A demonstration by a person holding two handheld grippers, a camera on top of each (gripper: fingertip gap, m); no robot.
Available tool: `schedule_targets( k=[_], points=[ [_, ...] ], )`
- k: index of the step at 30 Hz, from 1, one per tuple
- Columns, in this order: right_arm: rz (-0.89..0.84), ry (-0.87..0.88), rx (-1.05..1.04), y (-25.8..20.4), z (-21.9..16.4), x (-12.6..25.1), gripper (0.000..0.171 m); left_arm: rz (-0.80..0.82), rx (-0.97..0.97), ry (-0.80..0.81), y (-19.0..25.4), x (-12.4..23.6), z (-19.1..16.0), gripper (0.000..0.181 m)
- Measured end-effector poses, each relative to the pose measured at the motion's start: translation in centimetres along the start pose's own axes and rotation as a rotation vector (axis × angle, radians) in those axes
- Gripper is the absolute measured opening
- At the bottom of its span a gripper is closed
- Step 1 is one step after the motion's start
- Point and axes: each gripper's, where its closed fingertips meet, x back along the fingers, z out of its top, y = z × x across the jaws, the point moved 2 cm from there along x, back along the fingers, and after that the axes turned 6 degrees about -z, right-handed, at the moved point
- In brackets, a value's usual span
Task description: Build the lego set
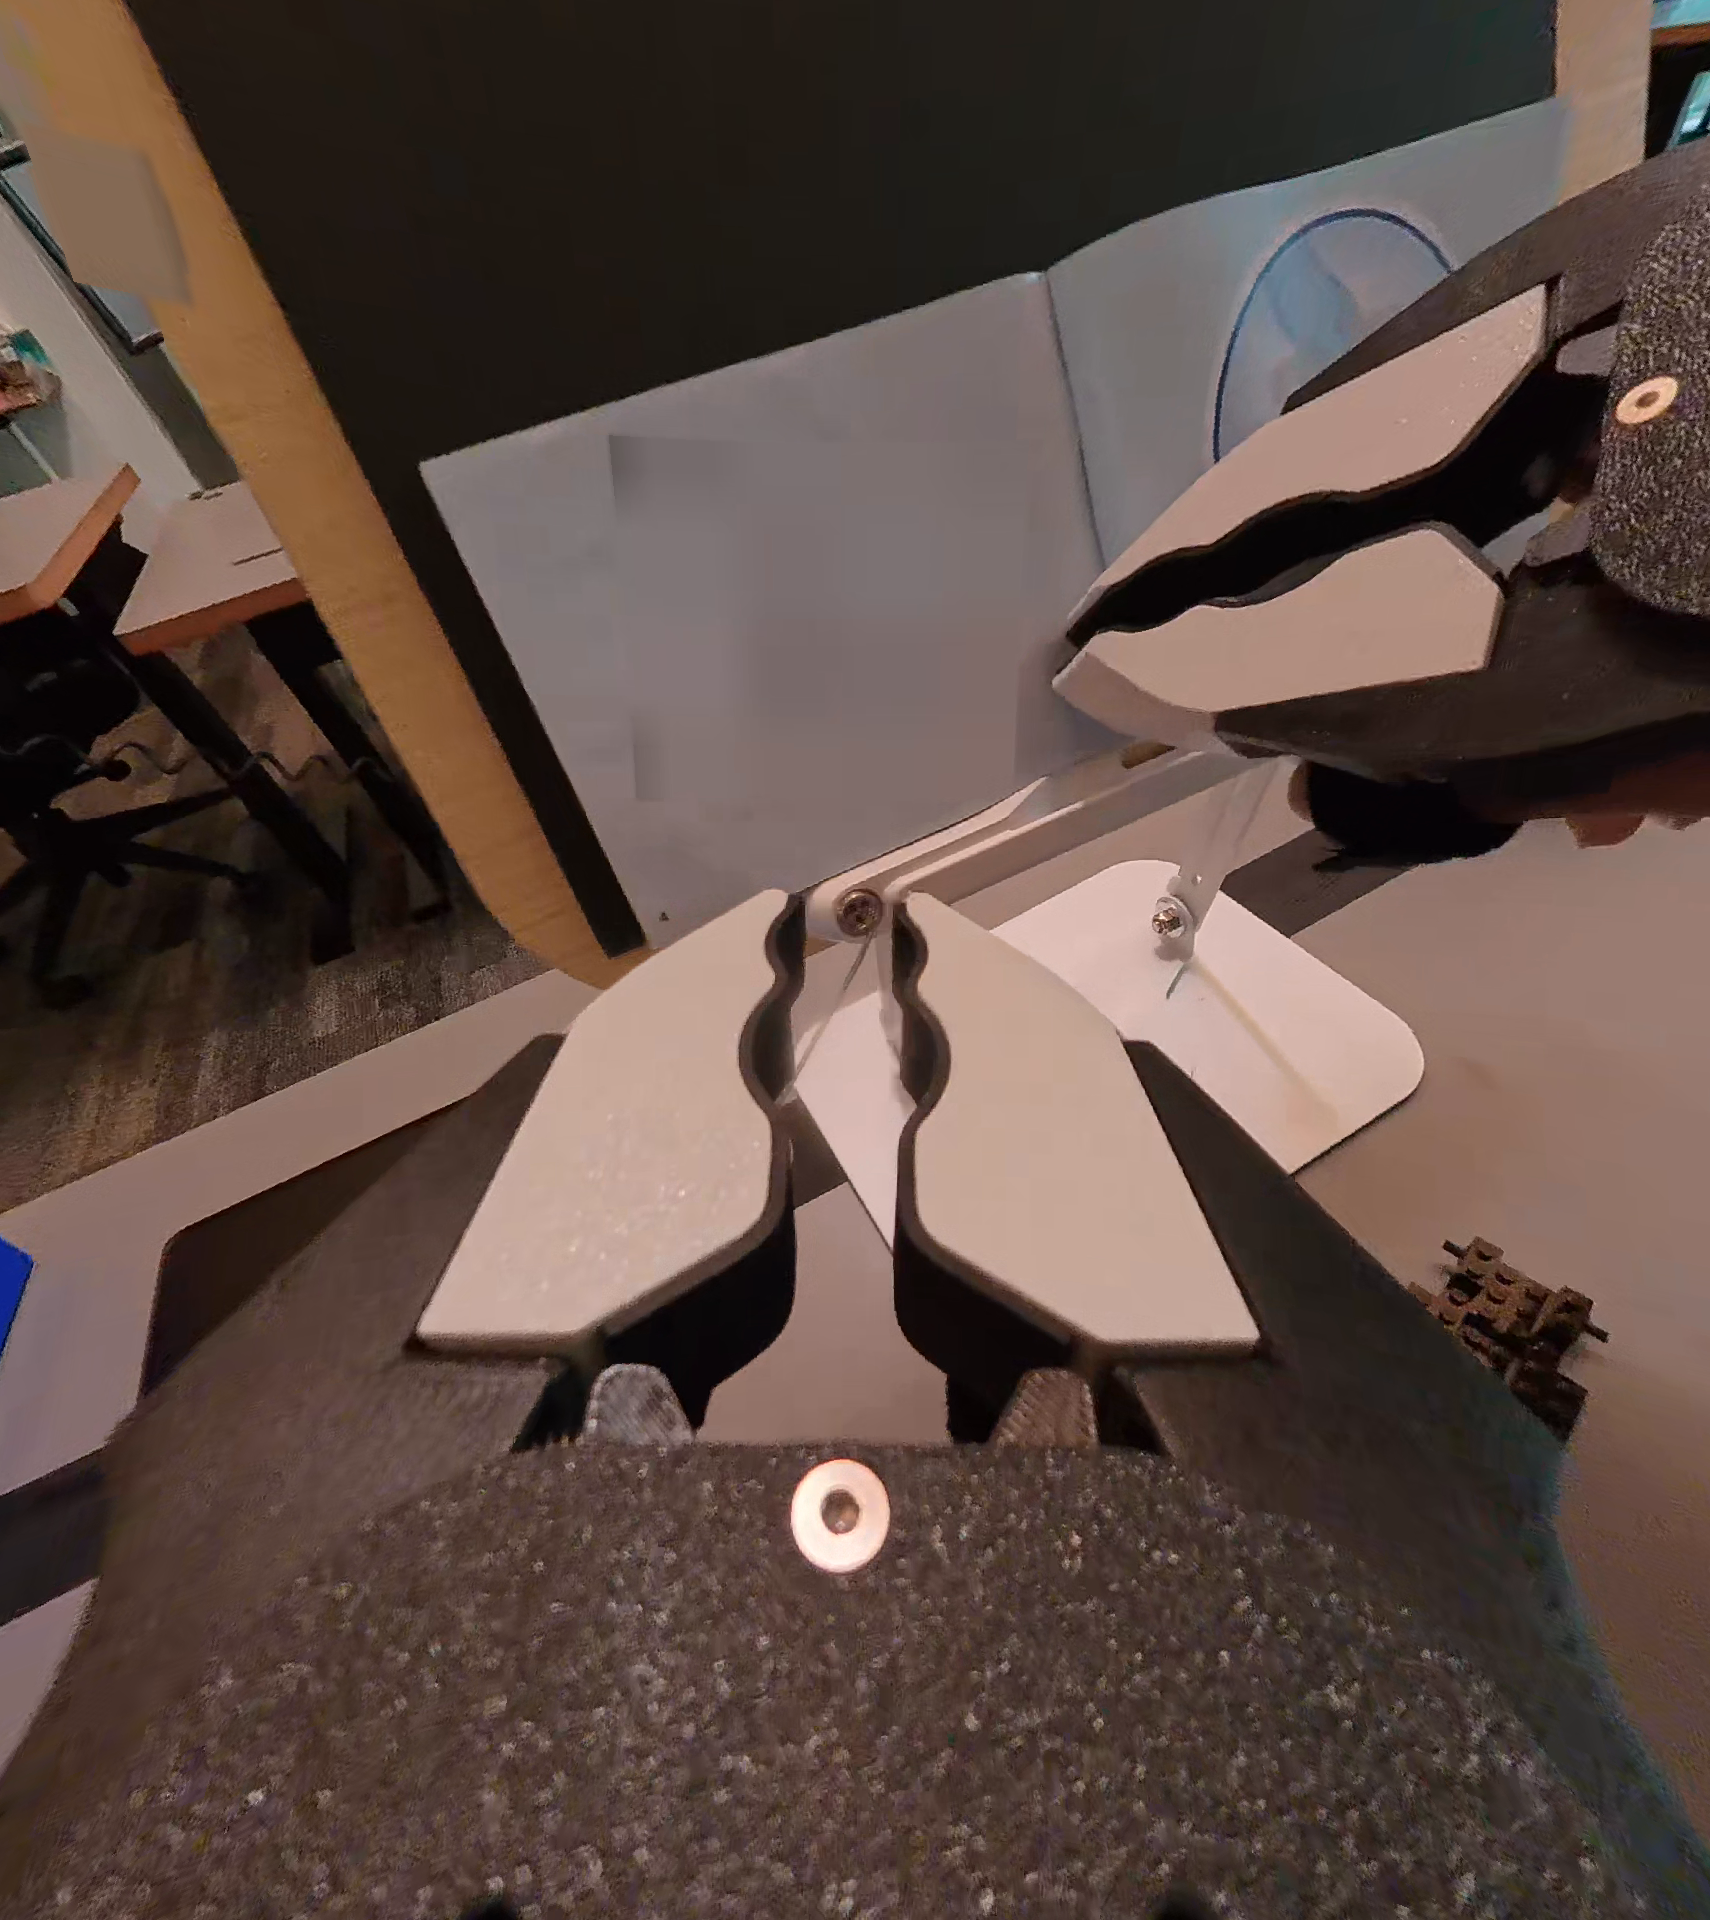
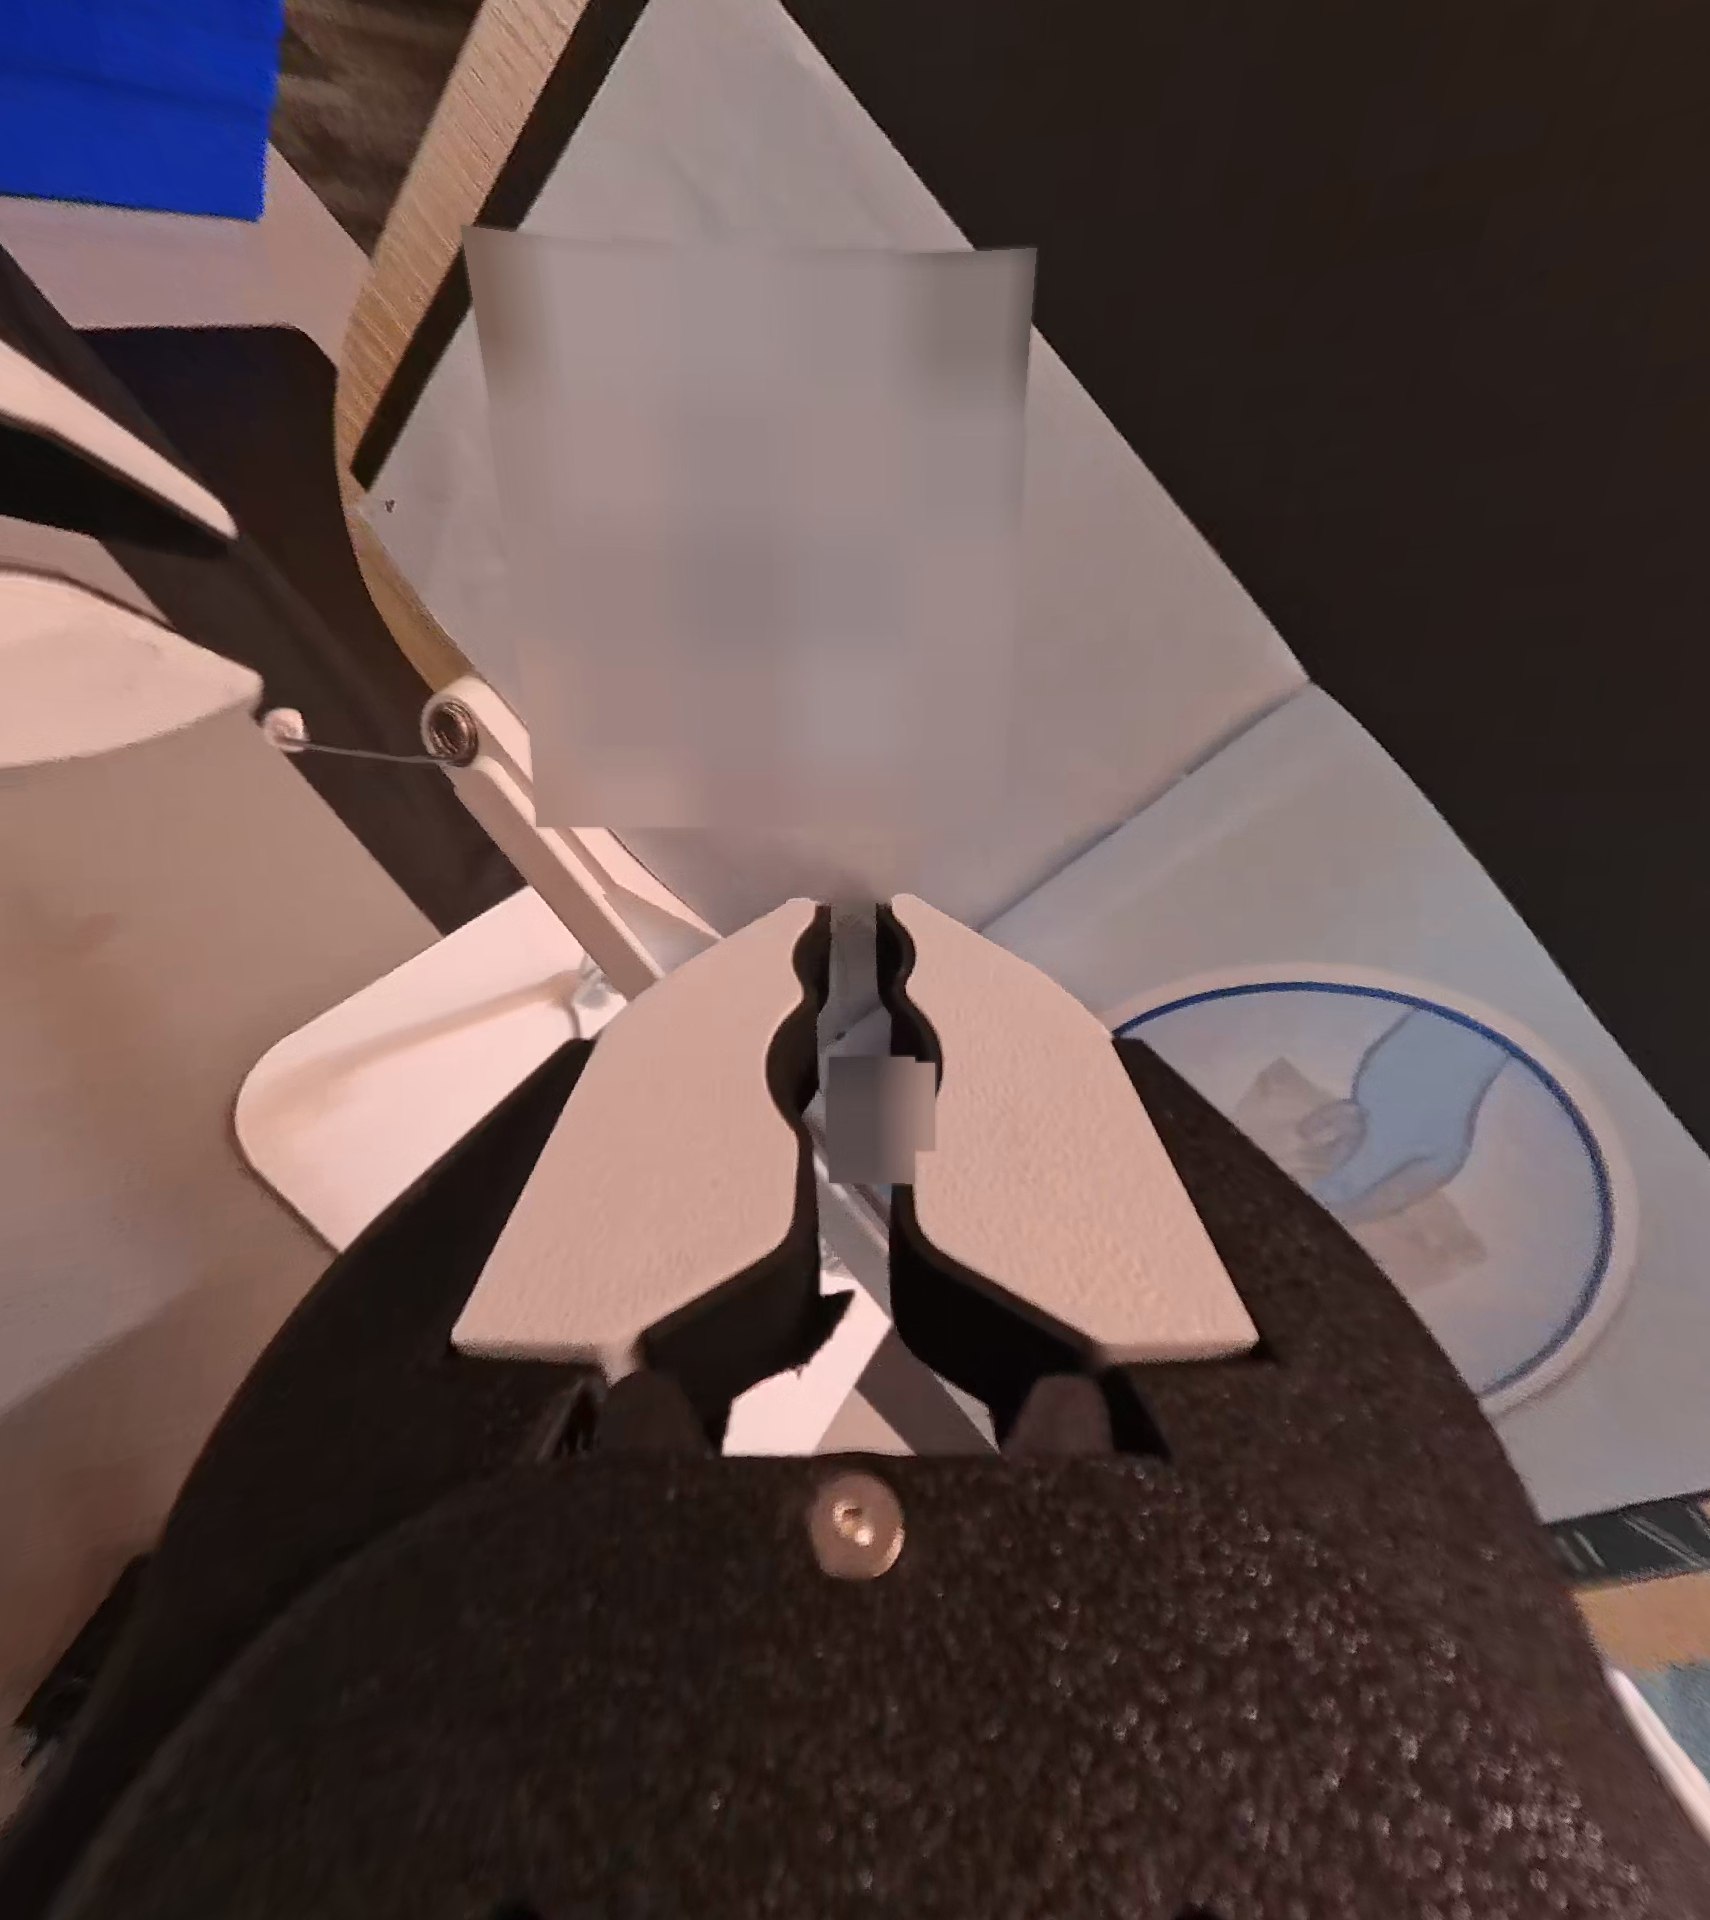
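Left wrist view
- Left gripper (image 1: 843,925): fingers spread a little, nothing between them; it hangs over the grey table (image 1: 1609,1091) and points at the hinge of the white stand (image 1: 1277,1049).
- Booklet (image 1: 778,644): pale blue, open, propped upright on the stand, well ahead of the fingertips.
- Lego piece (image 1: 1516,1325): small dark studded build lying flat on the table, low and to the right of the left gripper, beside its right flank; long axis not clear from here.
- Right gripper (image 1: 1074,649): upper right, tips at the booklet's lower right edge, fingers nearly together; whether it pinches the page I cannot tell.
- Nearer tool: judged the left gripper, since the build lies just beside it while the right one is up at the booklet.

Right wrist view
- Right gripper (image 2: 853,920): narrow gap between the tips, the stand's arm and page edge showing in that gap; contact not resolvable.
- Booklet (image 2: 1194,727): fills the view ahead, a circled drawing on its right page.
- Left gripper (image 2: 103,665): pale fingertip at left edge.
- Lego piece: not visible here; only the left view places it.
- Judgement: the page is being consulted or turned; the next pick calls for a swing down and right.
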Motion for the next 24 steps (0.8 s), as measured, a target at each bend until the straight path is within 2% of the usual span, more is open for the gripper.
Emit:
schedule_targets(
  k=[5, 9, 11, 13, 14, 17, 21, 22, 24],
  points=[
    [0.036, 0.028, -0.028, 0.1, -0.1, 0.0, 0.007, -0.01, -0.019, -0.021, 0.9, -1.2, -0.6, 0.016],
    [0.072, 0.047, -0.044, 0.1, 0.0, 0.7, 0.009, 0.015, -0.011, -0.079, -0.5, -1.0, -1.9, 0.011],
    [0.06, 0.046, -0.021, 0.3, 0.0, 0.8, 0.009, -0.167, 0.104, -0.158, 0.6, -0.9, -3.5, 0.007],
    [0.042, 0.027, 0.016, 0.5, -0.2, 0.6, 0.007, -0.421, 0.315, -0.211, 2.8, -0.8, -5.0, 0.014],
    [0.037, 0.02, 0.029, 0.6, -0.3, 0.4, 0.006, -0.471, 0.406, -0.198, 3.2, -1.0, -5.4, 0.017],
    [0.005, -0.015, 0.071, 0.9, -0.2, 0.1, 0.001, -0.487, 0.648, -0.043, 2.4, -2.4, -6.2, 0.019],
    [-0.04, -0.088, 0.157, 0.9, -0.1, -0.3, 0.001, -0.573, 1.126, 0.36, 0.0, -2.6, -5.0, 0.025],
    [-0.051, -0.104, 0.174, 0.9, 0.0, -0.3, 0.0, -0.581, 1.204, 0.44, -0.8, -2.3, -4.9, 0.024],
    [-0.061, -0.122, 0.199, 0.8, 0.0, -0.3, 0.0, -0.558, 1.269, 0.487, -1.7, -2.3, -5.3, 0.024]
  ],
)
